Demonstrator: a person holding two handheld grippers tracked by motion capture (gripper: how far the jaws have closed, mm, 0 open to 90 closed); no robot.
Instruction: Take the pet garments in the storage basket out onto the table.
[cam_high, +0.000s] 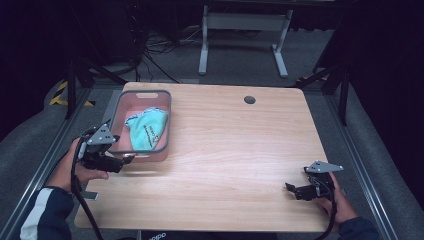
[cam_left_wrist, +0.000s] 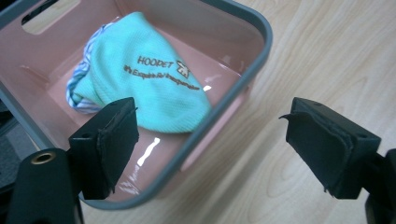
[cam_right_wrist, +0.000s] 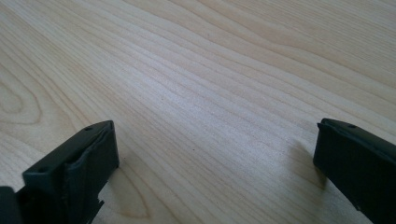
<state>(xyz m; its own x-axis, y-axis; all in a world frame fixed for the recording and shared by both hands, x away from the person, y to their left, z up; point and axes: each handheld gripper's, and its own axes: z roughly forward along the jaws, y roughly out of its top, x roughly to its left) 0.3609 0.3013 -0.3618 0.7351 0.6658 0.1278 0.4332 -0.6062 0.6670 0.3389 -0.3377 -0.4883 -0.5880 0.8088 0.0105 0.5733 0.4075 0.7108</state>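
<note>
Nearest the person, at the front right of the wooden table (cam_high: 235, 165), the right gripper (cam_high: 295, 190) rests low over bare wood, well apart from everything else. Its own view shows its jaws standing wide with nothing between them.

Farther in, at the left edge, the left gripper (cam_high: 125, 159) hangs just beside the near end of a pink basket (cam_high: 145, 93) with a grey rim. In the left gripper view (cam_left_wrist: 212, 140) the jaws are spread wide and hold nothing — one jaw sits over the basket's inside, the other over the table outside, so the near corner of the rim lies in the gap between them, untouched.

Inside the pink basket (cam_left_wrist: 252, 56) lies a mint-green garment (cam_left_wrist: 154, 88), small and loosely bunched, with brown lettering printed on it and a blue-and-white striped edge showing on one side. From the high view the mint-green garment (cam_high: 147, 129) rests on the basket floor, reaching toward its right wall.

Judged from how things lie, the putting-away looks done: the cloth is in the basket, released, and no other loose item is on the table. What may be left is for the left hand to draw clear.

The garment's long axis runs roughly along the basket's length, slightly diagonal — its rounded, narrower end points toward the near right corner, its striped end toward the far side.
</note>
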